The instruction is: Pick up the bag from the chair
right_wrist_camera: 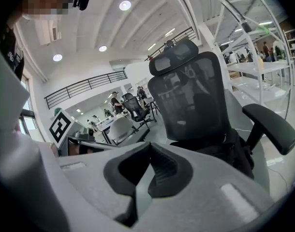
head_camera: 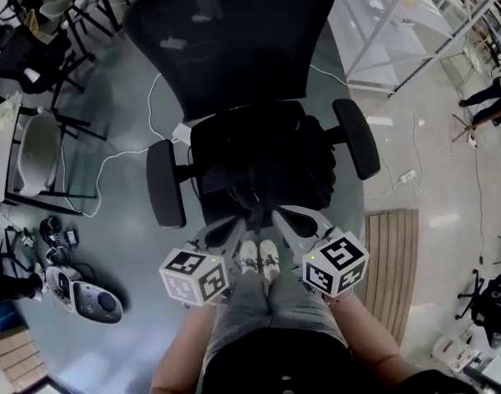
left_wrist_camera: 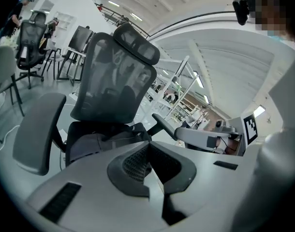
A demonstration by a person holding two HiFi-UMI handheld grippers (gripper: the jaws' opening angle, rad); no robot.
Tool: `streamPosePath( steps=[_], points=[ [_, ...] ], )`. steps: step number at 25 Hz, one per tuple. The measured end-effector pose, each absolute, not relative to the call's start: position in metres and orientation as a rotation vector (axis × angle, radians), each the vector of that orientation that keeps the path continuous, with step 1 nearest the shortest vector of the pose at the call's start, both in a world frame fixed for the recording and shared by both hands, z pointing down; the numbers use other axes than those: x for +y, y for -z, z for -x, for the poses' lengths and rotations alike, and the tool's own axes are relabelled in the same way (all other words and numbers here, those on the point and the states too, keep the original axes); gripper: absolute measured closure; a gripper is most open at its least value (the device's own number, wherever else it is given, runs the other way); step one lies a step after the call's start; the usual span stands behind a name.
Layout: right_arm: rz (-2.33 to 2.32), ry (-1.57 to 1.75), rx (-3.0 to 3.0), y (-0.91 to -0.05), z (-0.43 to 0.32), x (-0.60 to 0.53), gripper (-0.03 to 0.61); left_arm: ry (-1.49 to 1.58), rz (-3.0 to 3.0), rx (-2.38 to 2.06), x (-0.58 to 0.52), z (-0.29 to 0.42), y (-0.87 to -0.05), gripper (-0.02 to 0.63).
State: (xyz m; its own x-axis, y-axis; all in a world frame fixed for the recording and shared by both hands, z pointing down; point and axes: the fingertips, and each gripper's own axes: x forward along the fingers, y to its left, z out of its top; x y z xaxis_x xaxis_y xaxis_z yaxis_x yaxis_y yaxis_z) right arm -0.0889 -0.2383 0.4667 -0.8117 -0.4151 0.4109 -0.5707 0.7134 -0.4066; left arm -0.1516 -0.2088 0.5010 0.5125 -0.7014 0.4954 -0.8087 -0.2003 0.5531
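Surrounding things: a black mesh office chair (head_camera: pixel 234 48) fills the centre of the head view. Its padded armrests (head_camera: pixel 166 183) stand on either side of the seat. A white cable (head_camera: pixel 119 158) trails over the grey floor (head_camera: pixel 111 245) at left, and a wooden pallet (head_camera: pixel 392 261) lies at lower right.
Task item: the black bag (head_camera: pixel 271 158) sits on the chair seat between the armrests, with the seat's front edge facing both tools.
Grip at left: the left tongs (head_camera: pixel 234 222) are closed tight and hold nothing. Their tips are near the seat's front edge.
Grip at right: the right tongs (head_camera: pixel 282 217) have their jaws together and are empty, just beside the left pair.
Contact: whether either tip touches the bag cannot be told.
Pose: both forearms (head_camera: pixel 185 343) enter from the bottom of the frame. The tools angle up-frame and slightly toward each other, with the marker cubes (head_camera: pixel 195 276) uppermost.
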Motion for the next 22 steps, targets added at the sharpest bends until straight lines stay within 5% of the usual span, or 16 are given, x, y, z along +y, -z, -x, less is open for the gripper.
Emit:
streamPosePath(
  steps=[22],
  points=[
    [-0.835, -0.886, -2.462, -0.591, 0.087, -0.266, 0.578, -0.185, -1.673, -1.311, -0.255, 0.180, -0.649, 0.595]
  ],
)
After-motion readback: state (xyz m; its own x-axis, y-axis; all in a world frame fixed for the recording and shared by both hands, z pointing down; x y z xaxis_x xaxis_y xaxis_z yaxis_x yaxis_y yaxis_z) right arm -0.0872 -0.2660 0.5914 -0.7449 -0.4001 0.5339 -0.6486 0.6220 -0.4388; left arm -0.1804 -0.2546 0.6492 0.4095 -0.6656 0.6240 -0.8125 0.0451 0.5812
